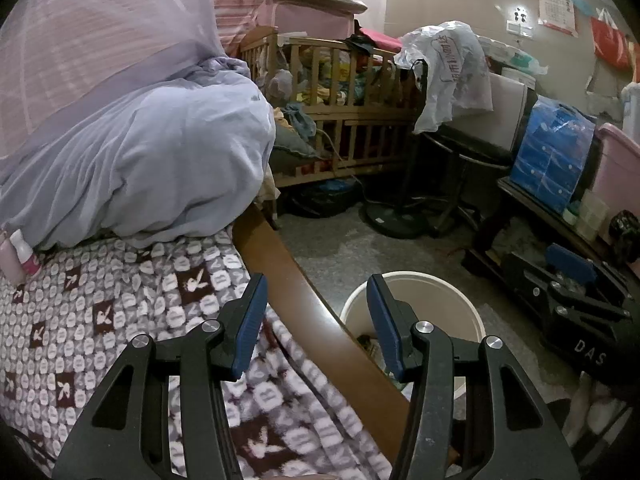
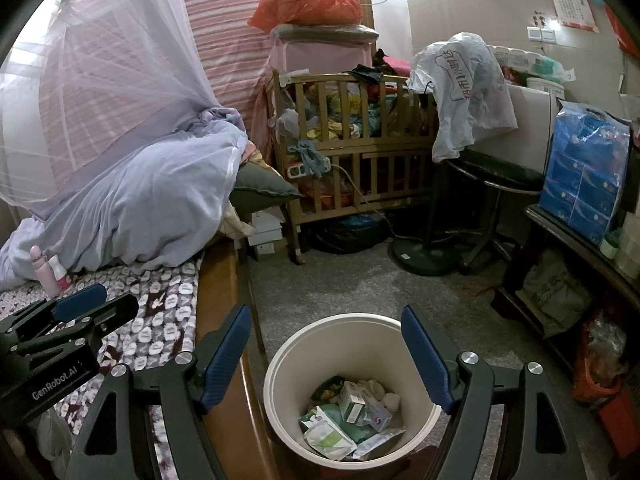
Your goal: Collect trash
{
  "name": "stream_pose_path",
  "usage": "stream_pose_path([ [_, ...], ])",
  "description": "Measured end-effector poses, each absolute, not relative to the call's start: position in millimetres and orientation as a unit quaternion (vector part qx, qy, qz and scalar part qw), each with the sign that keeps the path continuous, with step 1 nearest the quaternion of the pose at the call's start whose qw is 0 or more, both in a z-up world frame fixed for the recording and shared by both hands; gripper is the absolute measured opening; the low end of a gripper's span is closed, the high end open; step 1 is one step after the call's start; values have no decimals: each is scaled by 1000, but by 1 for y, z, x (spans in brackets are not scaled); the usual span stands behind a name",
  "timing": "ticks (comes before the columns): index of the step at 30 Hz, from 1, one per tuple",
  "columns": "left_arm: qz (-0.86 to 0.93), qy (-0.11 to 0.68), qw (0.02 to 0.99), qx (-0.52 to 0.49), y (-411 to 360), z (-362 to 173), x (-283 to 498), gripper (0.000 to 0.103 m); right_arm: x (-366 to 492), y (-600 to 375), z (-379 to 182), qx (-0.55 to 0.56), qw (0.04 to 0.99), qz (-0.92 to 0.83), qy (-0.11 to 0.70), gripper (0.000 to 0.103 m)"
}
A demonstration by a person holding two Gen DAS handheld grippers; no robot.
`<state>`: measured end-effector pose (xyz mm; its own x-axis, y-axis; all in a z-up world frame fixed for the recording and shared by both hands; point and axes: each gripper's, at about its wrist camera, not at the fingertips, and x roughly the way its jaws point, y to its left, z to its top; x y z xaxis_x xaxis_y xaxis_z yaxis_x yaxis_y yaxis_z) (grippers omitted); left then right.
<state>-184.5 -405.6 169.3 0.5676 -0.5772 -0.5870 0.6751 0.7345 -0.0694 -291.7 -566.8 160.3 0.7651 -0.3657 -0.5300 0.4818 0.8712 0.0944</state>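
Observation:
A white round bin (image 2: 280, 360) stands on the grey floor beside the bed. It holds several wrappers and small boxes (image 2: 352, 412). My right gripper (image 2: 326, 314) hangs right above the bin, open and with nothing between its blue pads. My left gripper (image 1: 316, 284) is open and empty too. It hovers over the bed's wooden side rail (image 1: 304, 300), with the bin's rim (image 1: 416, 280) just past its right finger. Each gripper shows at the edge of the other's view: the right gripper (image 1: 576, 284), the left gripper (image 2: 92, 306). Two small pink and white bottles (image 2: 52, 270) stand on the patterned blanket (image 1: 120, 312).
A bundled lilac mosquito net (image 1: 160, 152) lies on the bed. A cluttered wooden crib (image 2: 360, 152) stands behind. A fan base (image 2: 424, 256) and black stool (image 2: 496, 176) are on the floor. On the right is a dark low shelf (image 2: 568, 232) with blue tissue packs (image 2: 584, 168).

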Motion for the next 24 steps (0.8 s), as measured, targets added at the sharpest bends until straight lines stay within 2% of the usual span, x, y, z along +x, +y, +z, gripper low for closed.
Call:
stream_pose_path([
  [24,-357,303,880,81,-405,168,-186,50,-293,-573,156,109,931,-226,263,76],
])
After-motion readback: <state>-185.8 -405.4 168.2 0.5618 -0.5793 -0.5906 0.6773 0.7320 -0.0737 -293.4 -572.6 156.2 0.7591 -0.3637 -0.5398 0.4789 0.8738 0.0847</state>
